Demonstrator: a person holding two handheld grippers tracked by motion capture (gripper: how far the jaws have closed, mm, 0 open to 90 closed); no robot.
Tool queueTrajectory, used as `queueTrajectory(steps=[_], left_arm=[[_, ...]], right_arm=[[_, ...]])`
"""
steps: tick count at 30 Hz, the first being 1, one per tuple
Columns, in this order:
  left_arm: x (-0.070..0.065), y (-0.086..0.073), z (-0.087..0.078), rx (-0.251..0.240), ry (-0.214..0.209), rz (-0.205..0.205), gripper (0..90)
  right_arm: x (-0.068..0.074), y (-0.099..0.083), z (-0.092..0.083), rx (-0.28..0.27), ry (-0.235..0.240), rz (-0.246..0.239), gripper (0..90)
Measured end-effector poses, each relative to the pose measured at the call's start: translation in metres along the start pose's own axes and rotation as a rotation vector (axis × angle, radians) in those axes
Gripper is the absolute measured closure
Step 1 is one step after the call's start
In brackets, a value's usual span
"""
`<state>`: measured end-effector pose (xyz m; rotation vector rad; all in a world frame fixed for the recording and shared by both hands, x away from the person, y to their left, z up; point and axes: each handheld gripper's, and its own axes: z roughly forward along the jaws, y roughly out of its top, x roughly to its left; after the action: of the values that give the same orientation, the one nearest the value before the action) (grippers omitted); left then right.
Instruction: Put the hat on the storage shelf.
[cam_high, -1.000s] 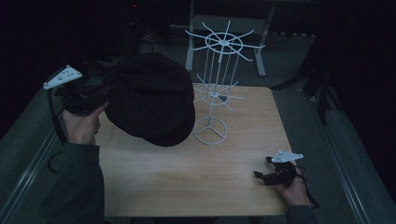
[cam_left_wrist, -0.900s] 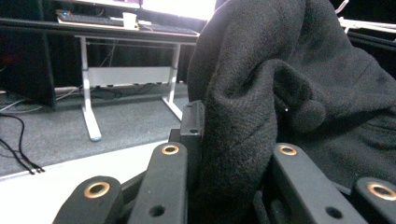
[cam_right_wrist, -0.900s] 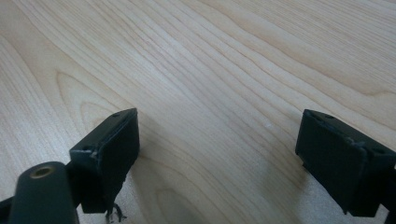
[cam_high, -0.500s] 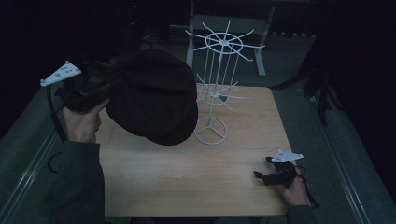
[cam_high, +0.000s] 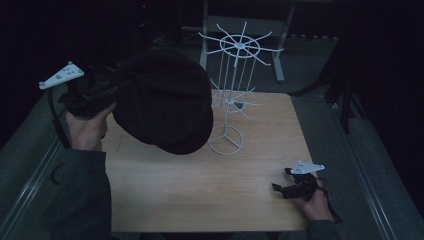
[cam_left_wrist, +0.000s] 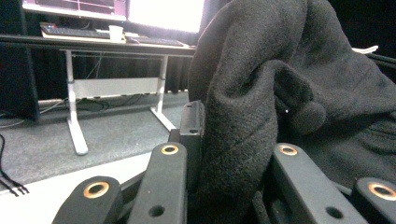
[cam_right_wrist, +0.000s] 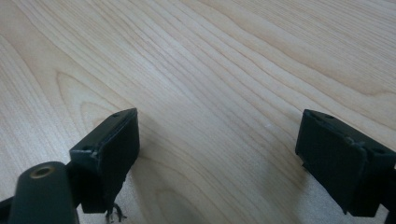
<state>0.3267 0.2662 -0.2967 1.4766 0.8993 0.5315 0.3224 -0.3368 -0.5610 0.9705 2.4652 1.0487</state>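
Dim overhead scene of a light wooden table (cam_high: 200, 195) with a white wire display rack (cam_high: 232, 95) standing near its far middle. The person's left claw (cam_high: 117, 90) is clenched on a fold at the edge of a black knit hat (cam_high: 165, 102), which hangs in the air over the table's left side, just beside the rack and partly in front of it. In the left gripper view the dark fabric (cam_left_wrist: 261, 107) is bunched tightly between the two jaws. The right claw (cam_high: 287, 189) rests low at the table's near right corner, released, with bare wood grain between its jaws in the right gripper view (cam_right_wrist: 219, 158).

The step in hand looks like hanging the hat on one of the rack's wire arms. To do it well, keep the grip firm, lift the hat's opening above an arm's tip, and lower it gently. The rack looks light, so the free claw could steady its round base (cam_high: 225, 142).
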Motion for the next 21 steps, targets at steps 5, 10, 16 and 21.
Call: queueTrajectory(steps=[5,10,16,21], left_arm=[[-0.0009,0.0022,0.0004,-0.007,-0.013,0.007,76.4],[-0.0018,0.0039,0.0003,-0.016,-0.028,0.005,76.4],[-0.0042,0.0072,0.0011,-0.026,-0.052,0.010,76.3],[-0.0060,0.0100,0.0019,-0.032,-0.069,0.013,76.3]], right_arm=[[0.0000,0.0000,0.0000,0.000,0.000,0.000,13.5],[0.0000,0.0000,0.0000,0.000,0.000,-0.001,13.5],[0.0000,0.0000,0.0000,0.000,0.000,0.000,13.5],[0.0001,0.0000,0.0000,0.001,0.001,0.002,13.5]])
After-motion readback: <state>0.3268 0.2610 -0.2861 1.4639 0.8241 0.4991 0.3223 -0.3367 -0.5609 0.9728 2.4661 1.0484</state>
